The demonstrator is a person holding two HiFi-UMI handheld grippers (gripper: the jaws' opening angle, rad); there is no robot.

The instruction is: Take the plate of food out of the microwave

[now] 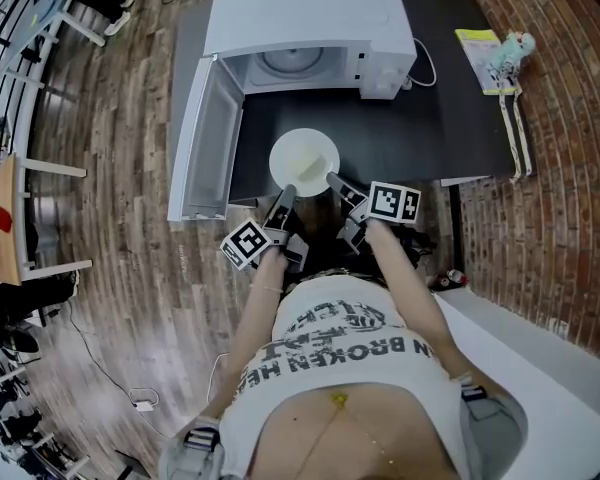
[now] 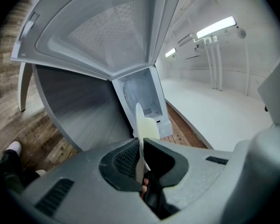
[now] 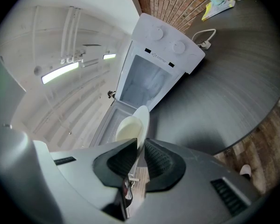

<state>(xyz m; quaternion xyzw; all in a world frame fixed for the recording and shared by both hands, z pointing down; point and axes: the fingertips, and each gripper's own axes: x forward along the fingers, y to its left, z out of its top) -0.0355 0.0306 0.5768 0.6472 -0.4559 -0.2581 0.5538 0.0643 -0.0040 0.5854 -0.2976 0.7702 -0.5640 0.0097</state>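
A white plate (image 1: 304, 161) with pale food on it hangs level over the dark table (image 1: 410, 128), just in front of the white microwave (image 1: 300, 18). The microwave door (image 1: 208, 138) swings open to the left and the cavity shows only its turntable. My left gripper (image 1: 288, 194) is shut on the plate's near left rim, my right gripper (image 1: 336, 183) on its near right rim. In the left gripper view the plate (image 2: 139, 122) stands edge-on between the pads of the left gripper (image 2: 141, 146). The right gripper view shows the plate (image 3: 142, 118) pinched by the right gripper (image 3: 139, 153).
A power cable (image 1: 425, 68) lies right of the microwave. A yellow booklet with a toy (image 1: 492, 56) rests at the table's far right corner. A brick wall (image 1: 560, 168) runs along the right. Wooden floor (image 1: 120, 168) lies left of the open door.
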